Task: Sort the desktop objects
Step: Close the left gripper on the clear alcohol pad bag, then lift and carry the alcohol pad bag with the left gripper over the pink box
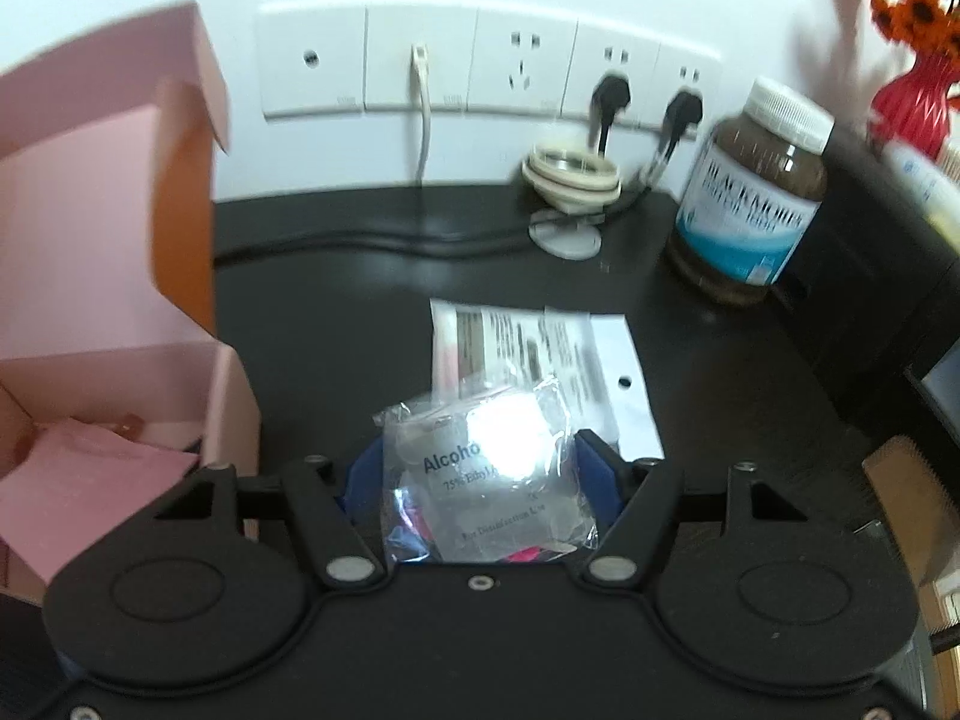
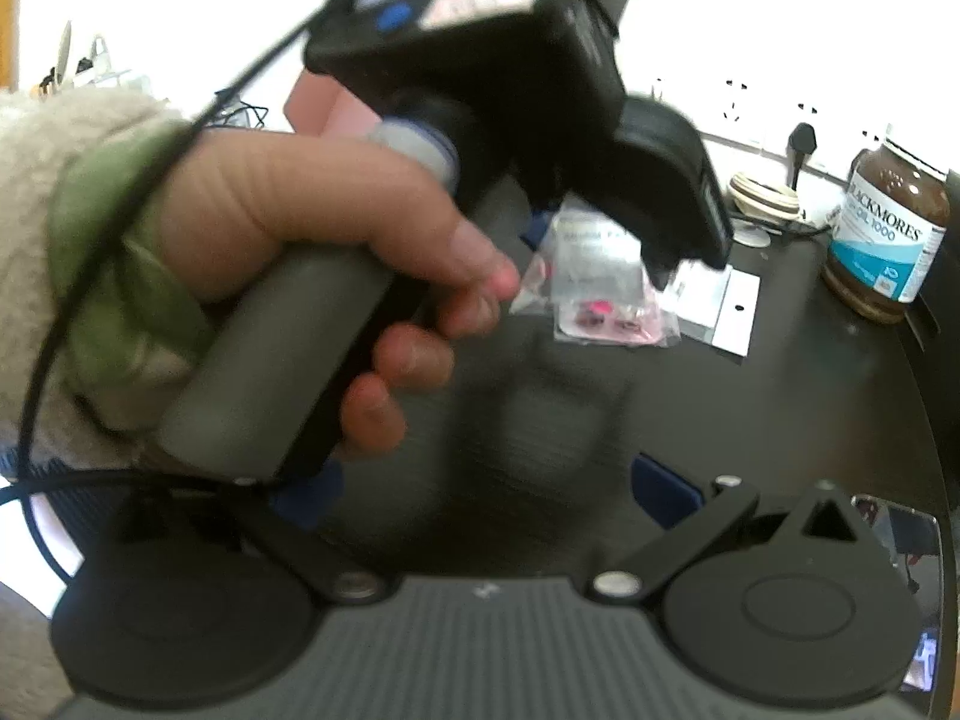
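Observation:
My left gripper (image 1: 480, 468) is shut on a clear plastic bag of alcohol pads (image 1: 498, 468), its blue fingers (image 1: 594, 468) pressing on both sides of the bag. In the right wrist view the bag (image 2: 594, 282) hangs from that gripper, which a hand (image 2: 336, 228) holds above the black desk (image 2: 780, 396). Just behind it a flat white packet (image 1: 540, 342) lies on the desk. An open pink cardboard box (image 1: 120, 312) stands at the left with pink paper inside. My right gripper (image 2: 486, 495) is open over the desk with nothing between its fingers.
A brown supplement bottle (image 1: 750, 198) stands at the back right, with a red vase of orange flowers (image 1: 912, 90) beyond it. A cream round holder (image 1: 570, 174), cables and wall sockets (image 1: 480, 66) line the back edge. A dark box (image 1: 870, 276) rises at the right.

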### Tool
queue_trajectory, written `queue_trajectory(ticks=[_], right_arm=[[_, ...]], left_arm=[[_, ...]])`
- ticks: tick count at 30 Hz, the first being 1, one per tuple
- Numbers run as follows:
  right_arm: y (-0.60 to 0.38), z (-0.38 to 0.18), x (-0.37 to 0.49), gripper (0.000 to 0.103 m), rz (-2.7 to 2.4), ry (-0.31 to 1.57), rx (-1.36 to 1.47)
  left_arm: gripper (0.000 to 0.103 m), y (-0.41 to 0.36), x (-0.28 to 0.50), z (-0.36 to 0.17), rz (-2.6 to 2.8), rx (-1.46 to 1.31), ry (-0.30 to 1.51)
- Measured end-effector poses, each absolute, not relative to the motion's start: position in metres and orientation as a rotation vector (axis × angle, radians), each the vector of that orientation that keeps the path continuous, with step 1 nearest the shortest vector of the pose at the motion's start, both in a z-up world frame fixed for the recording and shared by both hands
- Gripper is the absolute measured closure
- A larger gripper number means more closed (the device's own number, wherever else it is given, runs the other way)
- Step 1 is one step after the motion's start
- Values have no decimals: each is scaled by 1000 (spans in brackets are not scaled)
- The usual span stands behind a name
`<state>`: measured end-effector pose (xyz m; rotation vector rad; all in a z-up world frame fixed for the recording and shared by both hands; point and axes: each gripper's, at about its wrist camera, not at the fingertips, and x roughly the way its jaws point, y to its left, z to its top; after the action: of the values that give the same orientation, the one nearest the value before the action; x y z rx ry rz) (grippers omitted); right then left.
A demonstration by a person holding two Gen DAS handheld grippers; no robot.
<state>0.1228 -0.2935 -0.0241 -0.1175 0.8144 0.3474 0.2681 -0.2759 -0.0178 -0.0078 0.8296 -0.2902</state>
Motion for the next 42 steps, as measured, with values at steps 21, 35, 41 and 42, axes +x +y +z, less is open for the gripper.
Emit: queue_trajectory(ticks=[21,35,41,42], right_arm=[[-279,-20,130,1,333,805,-130],[-264,-8,133,1,314,804,-144],[-252,-6,132,1,314,810,-148],[-250,-5,132,1,315,808,-150]], left_arm=[[36,-249,257,2,-293,-59,780],[35,-227,241,34,-351,-70,725],[35,-206,237,41,-333,-75,703],[35,-203,236,43,-329,-76,698]])
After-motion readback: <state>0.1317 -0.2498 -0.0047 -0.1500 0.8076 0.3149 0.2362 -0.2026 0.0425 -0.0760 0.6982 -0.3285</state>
